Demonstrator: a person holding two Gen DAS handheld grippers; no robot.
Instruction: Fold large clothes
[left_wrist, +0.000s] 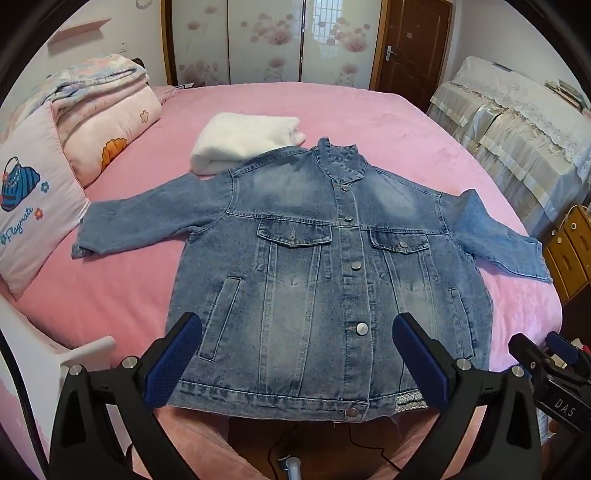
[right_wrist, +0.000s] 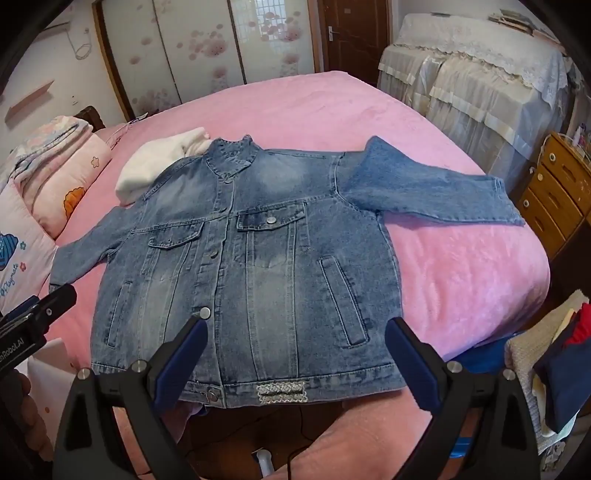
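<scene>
Denim jacket (left_wrist: 314, 266), one, lies flat; both tongs, left (left_wrist: 295, 365) and right (right_wrist: 295, 365), gape empty.

Two wrist fisheyes at the foot of the bed, both angled down toward 12 o'clock.

Each looks out between its own gripper's fingers, close above the hem of the denim jacket (left_wrist: 325, 266); both share the jacket, the pink bed (left_wrist: 369, 118), the folded white garment (left_wrist: 243, 140) and the wardrobe at 12 o'clock.

Left gripper (left_wrist: 295, 354): jaws spread wide, nothing between the pads, angled downward. Right gripper (right_wrist: 293, 360): likewise wide apart, empty, tilted downward.
</scene>
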